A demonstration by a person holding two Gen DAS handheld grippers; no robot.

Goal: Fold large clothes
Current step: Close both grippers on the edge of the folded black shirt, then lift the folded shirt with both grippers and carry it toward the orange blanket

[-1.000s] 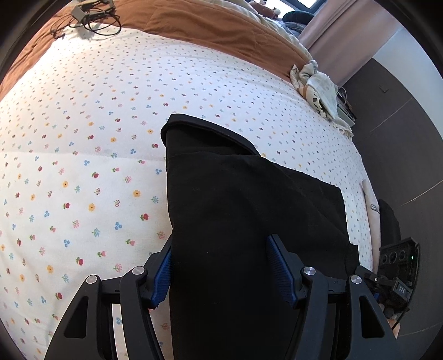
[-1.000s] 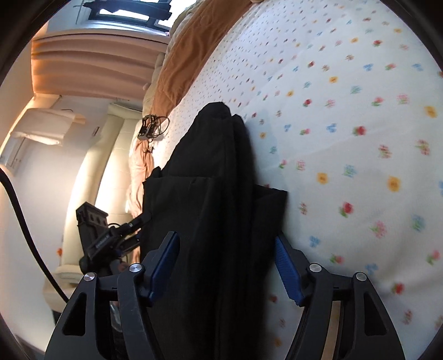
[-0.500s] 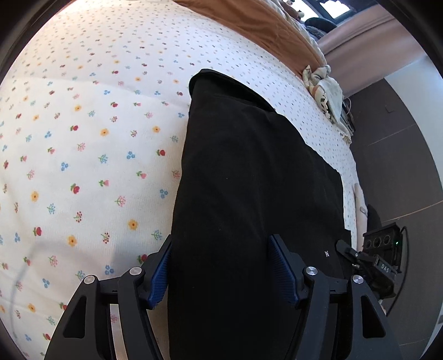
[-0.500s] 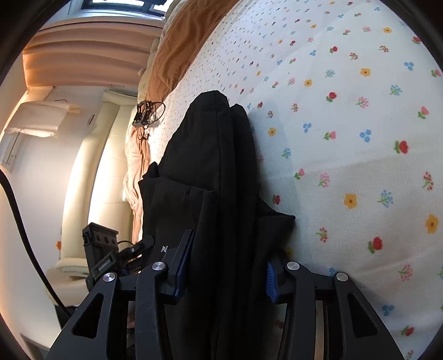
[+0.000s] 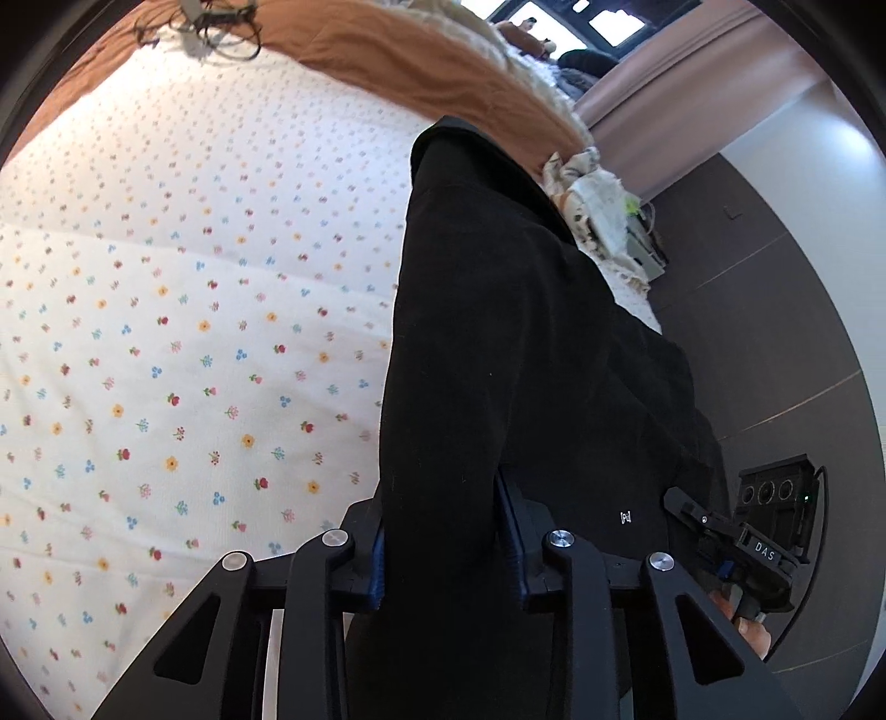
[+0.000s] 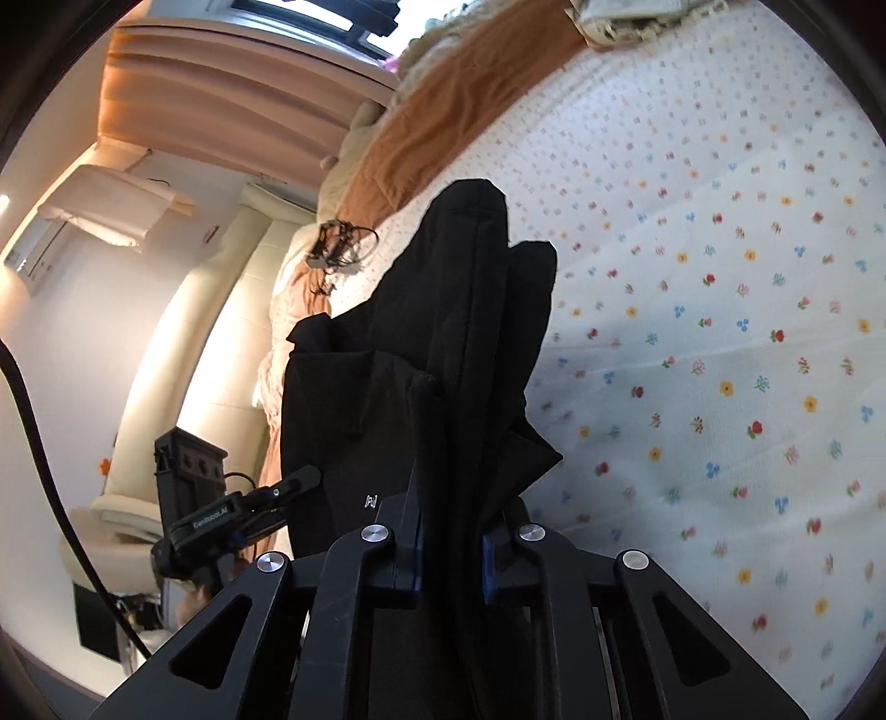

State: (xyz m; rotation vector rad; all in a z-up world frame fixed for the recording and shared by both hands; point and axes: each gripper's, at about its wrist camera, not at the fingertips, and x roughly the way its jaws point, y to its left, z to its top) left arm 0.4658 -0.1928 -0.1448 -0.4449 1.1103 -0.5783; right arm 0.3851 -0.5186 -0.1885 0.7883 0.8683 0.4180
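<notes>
A second ago both of my grippers stood spread around the black garment (image 5: 498, 343); now the left gripper (image 5: 448, 548) and the right gripper (image 6: 449, 545) are each pinching a bunch of its near edge. The cloth has come up off the flowered bed sheet (image 5: 166, 332) and hangs ahead of me above the bed, far end drooping. I judge I now have the hold needed to carry this edge over for a fold.

Floral bedsheet (image 5: 166, 332), brown blanket (image 5: 387, 61) — tangled cable (image 5: 221, 22), patterned cloth (image 5: 598, 205), curtain (image 6: 221, 94)
</notes>
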